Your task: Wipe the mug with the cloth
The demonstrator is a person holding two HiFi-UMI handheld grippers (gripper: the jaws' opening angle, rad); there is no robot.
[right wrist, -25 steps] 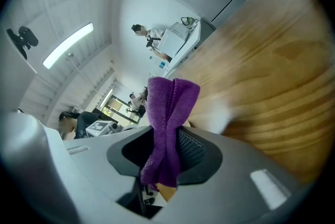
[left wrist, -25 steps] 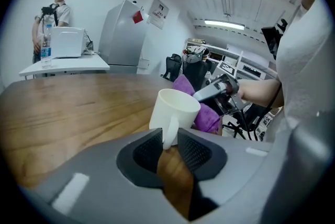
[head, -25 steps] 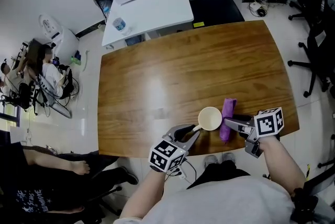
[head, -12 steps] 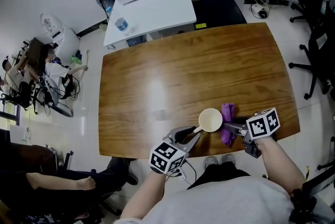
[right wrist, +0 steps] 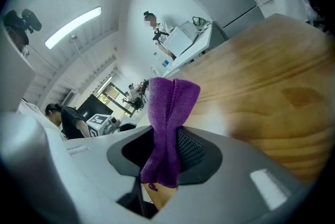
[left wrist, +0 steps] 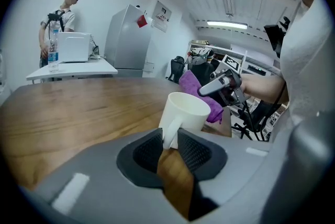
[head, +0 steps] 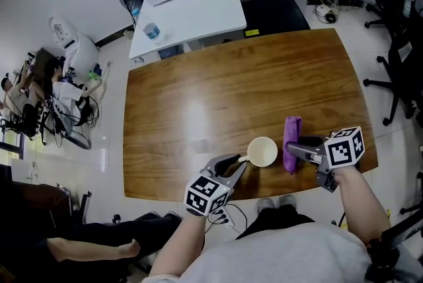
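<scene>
A white mug [head: 263,151] stands upright near the front edge of the wooden table [head: 218,96]. My left gripper [head: 236,166] has the mug's handle between its pads; its jaws are closing on it. In the left gripper view the handle [left wrist: 168,133] sits pinched between the dark pads, and the mug's body [left wrist: 187,112] rises beyond them. My right gripper [head: 295,151] is shut on a purple cloth [head: 291,141], held just right of the mug with a narrow gap. In the right gripper view the cloth [right wrist: 168,108] hangs folded between the pads.
The table's front edge [head: 264,188] runs just under both grippers. A white table [head: 192,7] with a box and a water bottle [head: 151,31] stands beyond. Black office chairs [head: 396,43] are at the right. People sit at the left and one stands at the back.
My right gripper has drawn the cloth a little to the right, off the mug's side. The mug and the left gripper have shifted slightly left.
</scene>
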